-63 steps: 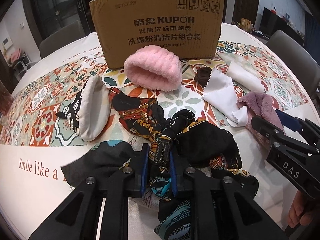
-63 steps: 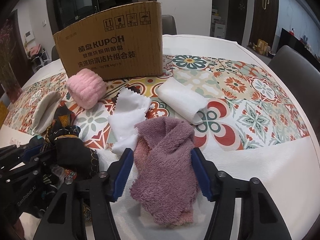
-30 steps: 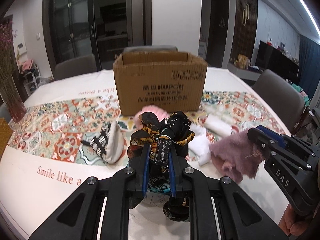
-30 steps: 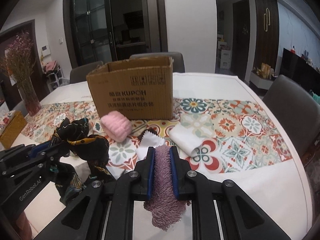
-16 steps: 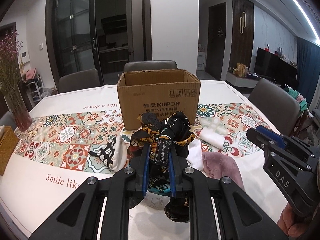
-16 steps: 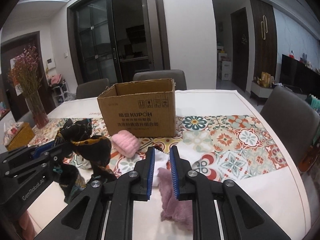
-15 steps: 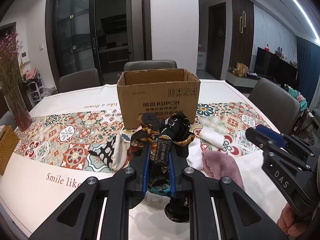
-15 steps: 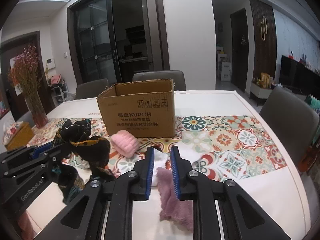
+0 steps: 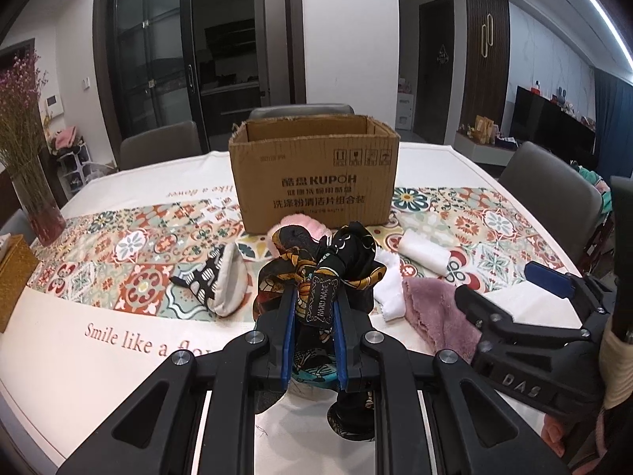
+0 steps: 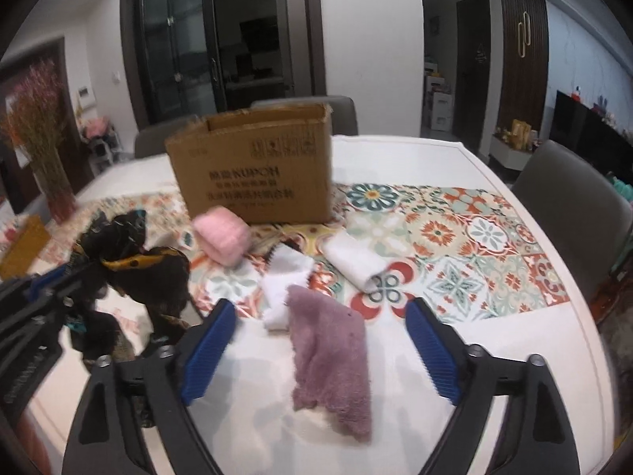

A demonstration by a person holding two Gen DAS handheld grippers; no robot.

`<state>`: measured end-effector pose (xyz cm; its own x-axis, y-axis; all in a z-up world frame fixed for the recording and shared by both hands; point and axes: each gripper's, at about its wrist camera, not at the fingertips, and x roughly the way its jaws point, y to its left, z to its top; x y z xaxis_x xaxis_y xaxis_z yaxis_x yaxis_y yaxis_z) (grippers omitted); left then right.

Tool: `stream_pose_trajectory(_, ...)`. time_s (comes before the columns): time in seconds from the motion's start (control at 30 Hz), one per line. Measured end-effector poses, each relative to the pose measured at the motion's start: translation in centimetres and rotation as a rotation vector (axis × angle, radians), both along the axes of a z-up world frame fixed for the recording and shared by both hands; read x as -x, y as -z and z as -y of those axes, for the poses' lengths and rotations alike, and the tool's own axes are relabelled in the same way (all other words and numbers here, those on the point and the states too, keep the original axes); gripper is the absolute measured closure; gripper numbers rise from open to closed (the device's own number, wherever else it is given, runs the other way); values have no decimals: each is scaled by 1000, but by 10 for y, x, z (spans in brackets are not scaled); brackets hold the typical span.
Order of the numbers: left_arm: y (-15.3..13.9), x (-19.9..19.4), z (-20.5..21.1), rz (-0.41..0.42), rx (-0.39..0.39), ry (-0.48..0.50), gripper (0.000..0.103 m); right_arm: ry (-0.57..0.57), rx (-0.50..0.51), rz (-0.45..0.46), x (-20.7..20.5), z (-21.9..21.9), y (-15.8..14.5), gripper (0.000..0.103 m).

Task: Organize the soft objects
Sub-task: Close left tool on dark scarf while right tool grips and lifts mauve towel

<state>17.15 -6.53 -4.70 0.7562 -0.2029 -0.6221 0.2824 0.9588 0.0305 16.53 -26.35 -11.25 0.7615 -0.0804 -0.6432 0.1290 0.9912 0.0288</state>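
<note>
Dining table (image 9: 118, 360), cardboard box (image 9: 316, 176) behind — left gripper (image 9: 312, 312) clamped on patterned scarf (image 9: 320, 265), raised for boxing; right gripper (image 10: 320, 340) just spread wide, mauve towel (image 10: 332, 360) dropped flat.

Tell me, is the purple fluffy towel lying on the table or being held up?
Lying on the table. The purple towel sits crumpled on the white tablecloth below the right hand-held gripper, whose jaws have just opened wide and touch nothing.

One cardboard box (image 9: 314, 176); one pink fluffy roll (image 10: 221, 239); two white cloths (image 10: 287, 277); one mauve towel (image 10: 330, 360); one dark patterned scarf (image 9: 322, 261); one striped pouch (image 9: 221, 281).
</note>
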Motion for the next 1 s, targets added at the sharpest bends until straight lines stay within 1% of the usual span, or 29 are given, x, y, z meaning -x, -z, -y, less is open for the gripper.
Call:
stream_pose_trajectory(0.07, 5, -2, 3, -14, -4, 2, 85, -45, -3, -5, -2, -2, 5, 13)
stream_pose_trajectory(0.13, 9, -4, 6, -23, -17, 6, 85, -74, -28, -17, -5, 0, 10, 13)
stream_pose_trajectory(0.2, 14, -5, 9, -41, -13, 10, 85, -98, -59, -44, -11, 3, 17, 13)
stream_pose_trajectory(0.33, 23, -8, 14, -61, -23, 7, 85, -99, -64, -103, -21, 7, 31, 14)
stream_pose_trajectory(0.43, 30, -11, 18, -77, -33, 4, 85, -102, -92, -146, -29, 12, 42, 15)
stream_pose_trajectory(0.53, 36, -14, 20, -92, -41, 4, 85, -102, -117, -177, -36, 15, 54, 18)
stream_pose_trajectory(0.63, 41, -17, 23, -98, -53, 4, 85, -98, -117, -214, -44, 16, 65, 29)
stream_pose_trajectory(0.67, 42, -17, 23, -99, -56, 4, 85, -98, -121, -223, -45, 17, 67, 36)
stream_pose_trajectory(0.7, 44, -18, 24, -100, -60, 1, 85, -96, -128, -240, -49, 17, 72, 40)
stream_pose_trajectory(0.83, 49, -21, 25, -114, -66, -3, 85, -97, -143, -280, -55, 18, 82, 51)
stream_pose_trajectory(0.9, 51, -22, 24, -118, -69, -5, 85, -93, -126, -281, -55, 17, 85, 57)
stream_pose_trajectory(0.97, 54, -22, 24, -125, -69, -6, 85, -94, -113, -283, -55, 16, 85, 60)
stream_pose_trajectory(1.0, 55, -22, 23, -129, -67, -5, 85, -97, -105, -283, -54, 15, 84, 65)
